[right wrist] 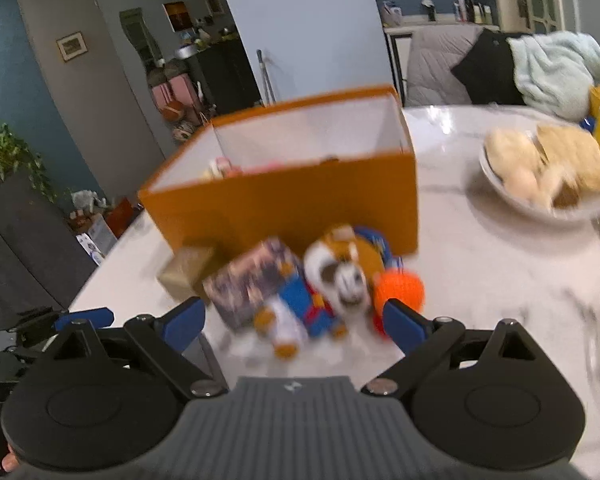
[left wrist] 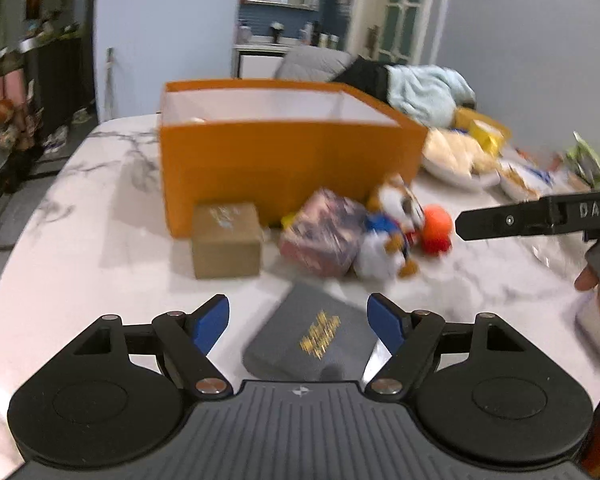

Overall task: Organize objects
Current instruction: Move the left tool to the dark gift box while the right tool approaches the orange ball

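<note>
**Two grippers, both spread, over loose items on marble table**

Left wrist view, left to right: brown carton (left wrist: 225, 240), patterned box (left wrist: 322, 232), plush toy (left wrist: 392, 232) and orange ball (left wrist: 436, 220) stand just before the orange storage box (left wrist: 284, 160). Left gripper (left wrist: 298, 320): jaws wide apart, pinching nothing; grey book (left wrist: 312, 332) lies flat on the table (left wrist: 80, 240) between and beneath its blue pads.

Right wrist view: right gripper (right wrist: 294, 320), jaws wide apart, empty; plush toy (right wrist: 324, 288) lies between the pads, untouched, patterned box (right wrist: 252, 284) at left, orange ball (right wrist: 400, 288) near the right pad.
</note>
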